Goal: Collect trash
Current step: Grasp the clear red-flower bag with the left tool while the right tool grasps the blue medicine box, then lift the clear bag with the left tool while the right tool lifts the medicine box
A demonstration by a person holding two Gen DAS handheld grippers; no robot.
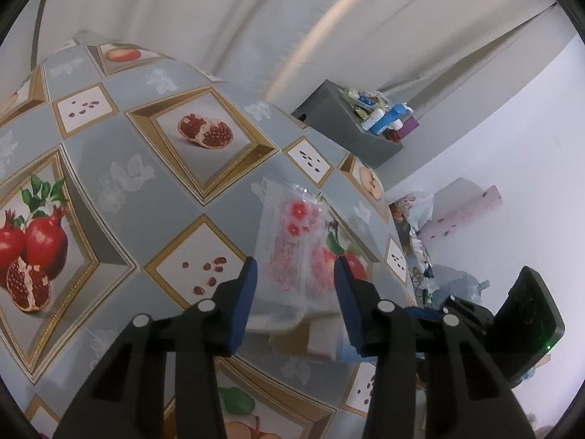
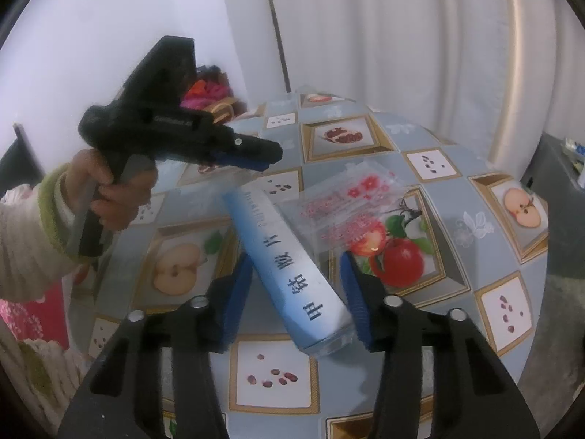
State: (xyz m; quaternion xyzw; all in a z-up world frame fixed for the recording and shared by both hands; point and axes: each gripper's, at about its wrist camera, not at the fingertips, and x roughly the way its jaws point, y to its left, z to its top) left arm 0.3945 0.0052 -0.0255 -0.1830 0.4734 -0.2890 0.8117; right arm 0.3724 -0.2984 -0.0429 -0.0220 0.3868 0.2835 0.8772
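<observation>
While both items lie on the desk (image 1: 102, 153), near its right edge, each is lined up with its own tool.

Item 1: medicine box (image 2: 289, 274), blue fading to white, dark lettering down one face. It lies slantwise on the fruit-print cloth, its near end toward the right gripper (image 2: 296, 259). The fingers straddle that near end at a middling gap with their pads against its sides. They take it across the narrow width, probably because the box is too long to span lengthwise.

Item 2: clear wrapper (image 1: 292, 234), red flower print. It lies flat, touching the right of the box and reaching farther back. The left gripper (image 1: 294, 267), held in a person's hand (image 2: 109, 190), comes in from the left over the far end of the box. Its fingers stand partly apart and frame the wrapper. Whether the pads press on it or hover above cannot be told.

Judgement: one piece per tool, so both can leave the desk together.

Not task items: grey cabinet (image 1: 336, 135), far right, carrying small bottles and packets.
</observation>
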